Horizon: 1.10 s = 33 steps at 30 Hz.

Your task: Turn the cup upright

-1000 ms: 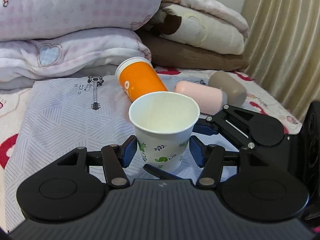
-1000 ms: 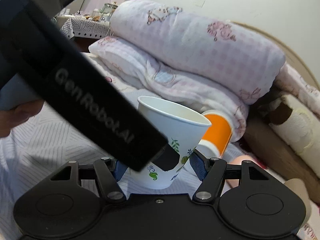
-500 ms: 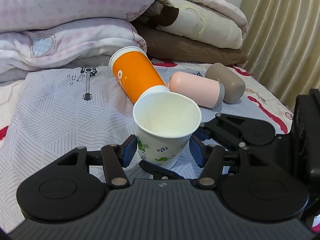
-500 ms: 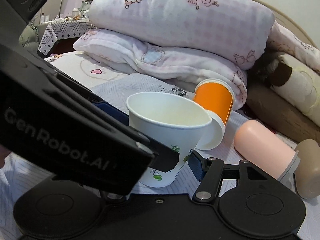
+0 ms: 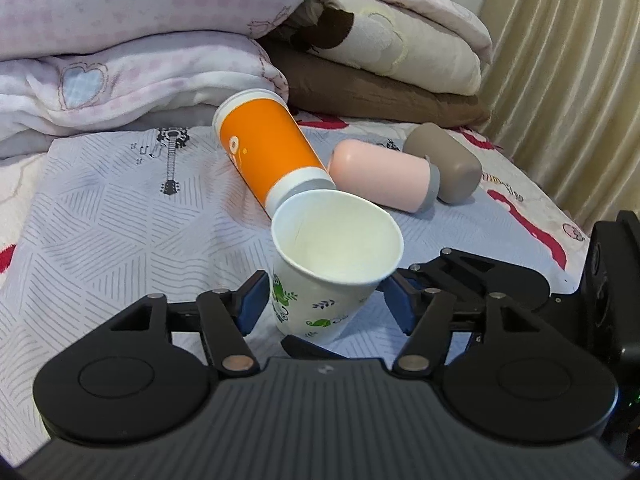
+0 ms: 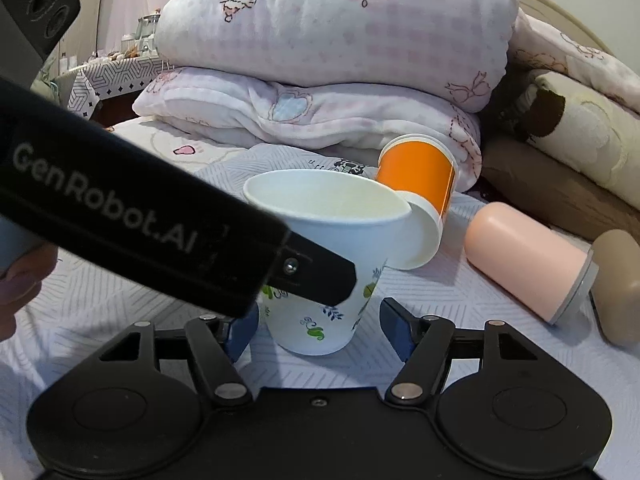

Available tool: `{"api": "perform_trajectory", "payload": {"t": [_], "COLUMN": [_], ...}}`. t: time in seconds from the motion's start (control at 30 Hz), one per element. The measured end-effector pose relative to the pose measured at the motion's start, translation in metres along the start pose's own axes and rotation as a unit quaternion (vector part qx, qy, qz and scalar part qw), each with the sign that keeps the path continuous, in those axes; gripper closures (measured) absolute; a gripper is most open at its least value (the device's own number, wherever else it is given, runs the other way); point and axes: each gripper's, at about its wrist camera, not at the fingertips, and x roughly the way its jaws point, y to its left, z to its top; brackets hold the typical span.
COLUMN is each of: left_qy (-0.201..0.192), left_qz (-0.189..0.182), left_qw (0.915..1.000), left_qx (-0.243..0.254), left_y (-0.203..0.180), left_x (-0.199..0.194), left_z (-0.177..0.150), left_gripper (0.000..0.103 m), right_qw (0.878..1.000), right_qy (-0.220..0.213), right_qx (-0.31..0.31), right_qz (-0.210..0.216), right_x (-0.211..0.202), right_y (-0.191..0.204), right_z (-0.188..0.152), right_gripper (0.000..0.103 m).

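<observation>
A white paper cup with green leaf print [image 5: 320, 304] [image 6: 320, 312] stands mouth up on the grey patterned cloth, leaning a little. It sits between the fingers of both grippers. My left gripper [image 5: 326, 306] is open, its blue pads a small gap from the cup's sides. My right gripper [image 6: 318, 330] is open too, pads apart from the cup. The left gripper's black body [image 6: 140, 224] crosses the right wrist view and hides part of the cup. An orange cup [image 5: 268, 156] [image 6: 416, 176] lies on its side just behind, its rim touching the white cup's rim.
A pink cup [image 5: 384, 182] [image 6: 524, 260] and a taupe cup [image 5: 444, 168] [image 6: 618, 280] lie on their sides to the right. Folded quilts [image 5: 132, 40] and brown and cream blankets [image 5: 380, 76] are piled at the back. A curtain [image 5: 568, 80] hangs on the right.
The cup has come down onto the cloth and both grippers have opened off it. Both cameras have tilted so more of the bed and the lying cups shows.
</observation>
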Motion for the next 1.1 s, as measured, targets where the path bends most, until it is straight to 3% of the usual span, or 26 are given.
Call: {"api": "perform_trajectory", "payload": {"t": [0.17,0.37,0.67,0.87,1.1], "left_qy": [0.004,0.002,0.017,0.0,-0.021], "left_qz": [0.017,0.034,0.066,0.088,0.11], "left_qw": [0.9994,0.999,0.9976,0.9961,0.9937], "left_qx": [0.03,0.03,0.011,-0.007,0.006], "left_y": [-0.012,-0.016,-0.022,-0.039,-0.074], "left_x": [-0.002,-0.011,-0.032,-0.066,-0.121], "left_z": [-0.004,-0.005,-0.012,-0.013,-0.006], "left_gripper": [0.023,0.023,0.021,0.021,0.021], "right_qw": [1.0,1.0,0.995,0.993,0.991], "right_qy": [-0.014,-0.027,-0.016,-0.008,-0.026], "right_qx": [0.012,0.006,0.094,0.116,0.115], "right_qz": [-0.002,-0.015,-0.013,-0.028,-0.057], "right_x": [-0.013,-0.022,-0.054,-0.092,-0.145], "right_y": [0.001,-0.001,-0.008,-0.011,-0.013], "right_z": [-0.003,-0.005,-0.033,-0.042,-0.023], "right_gripper": [0.022,0.022,0.02,0.02,0.02]}}
